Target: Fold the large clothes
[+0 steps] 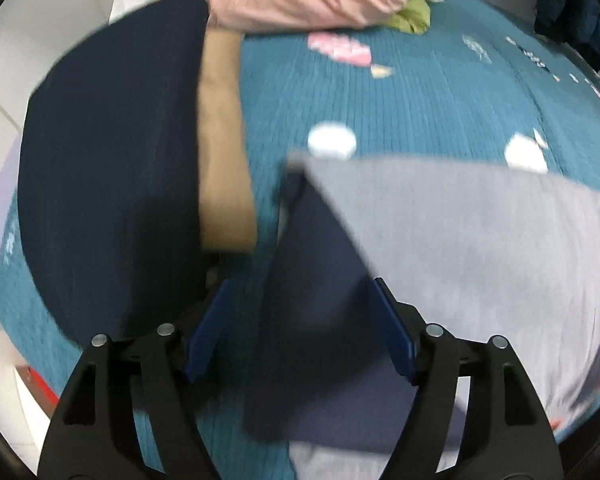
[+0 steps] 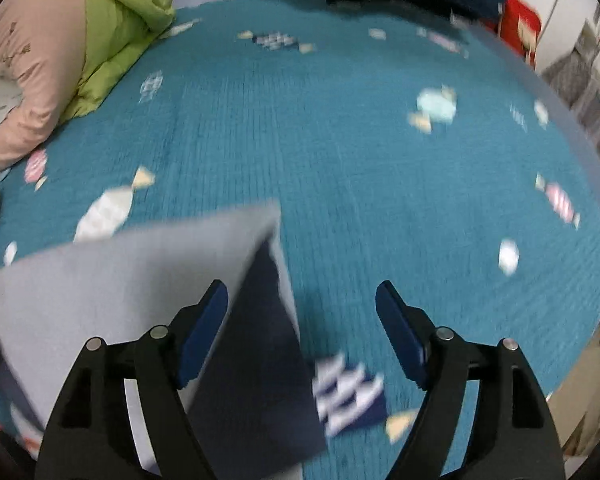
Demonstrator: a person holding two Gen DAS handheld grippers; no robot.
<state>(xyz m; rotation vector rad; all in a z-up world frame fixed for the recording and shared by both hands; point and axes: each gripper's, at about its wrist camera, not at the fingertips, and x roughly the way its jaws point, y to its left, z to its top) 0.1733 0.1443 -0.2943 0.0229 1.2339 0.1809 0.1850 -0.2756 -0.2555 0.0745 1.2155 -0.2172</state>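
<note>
Fold's down — left gripper (image 1: 300, 320) and right gripper (image 2: 302, 320) both wide open, empty, so next I regrip the grey garment (image 1: 480, 240).

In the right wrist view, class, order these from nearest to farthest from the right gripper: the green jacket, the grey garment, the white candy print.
1. Grey garment: beside the right gripper, reaching its left finger.
2. White candy print: on the teal bedspread, just past the garment's edge.
3. Green jacket: far top-left corner.
</note>
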